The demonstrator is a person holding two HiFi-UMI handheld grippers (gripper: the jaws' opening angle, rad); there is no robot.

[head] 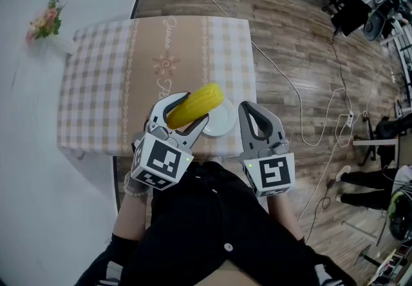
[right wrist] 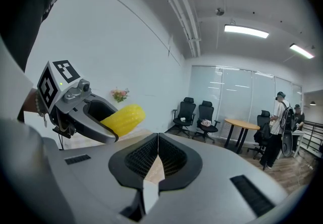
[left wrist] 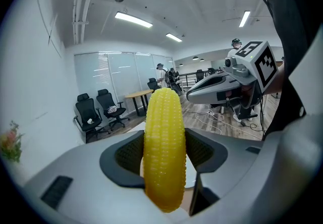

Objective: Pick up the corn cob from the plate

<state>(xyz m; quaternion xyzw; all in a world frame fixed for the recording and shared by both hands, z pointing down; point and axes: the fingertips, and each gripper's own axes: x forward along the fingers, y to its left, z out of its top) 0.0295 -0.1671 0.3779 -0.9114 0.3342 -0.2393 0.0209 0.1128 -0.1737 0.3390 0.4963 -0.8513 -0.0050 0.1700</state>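
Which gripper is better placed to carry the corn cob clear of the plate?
Left. The left gripper is shut on the corn cob, held above the plate; the right gripper is shut on nothing beside it.

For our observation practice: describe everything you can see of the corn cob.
The corn cob is bright yellow, with kernel rows and a rounded tip, and it looks glossy, like plastic. The left gripper clamps it between both jaws. Its tip sticks out beyond them, above the white plate. Nothing else visibly touches it.
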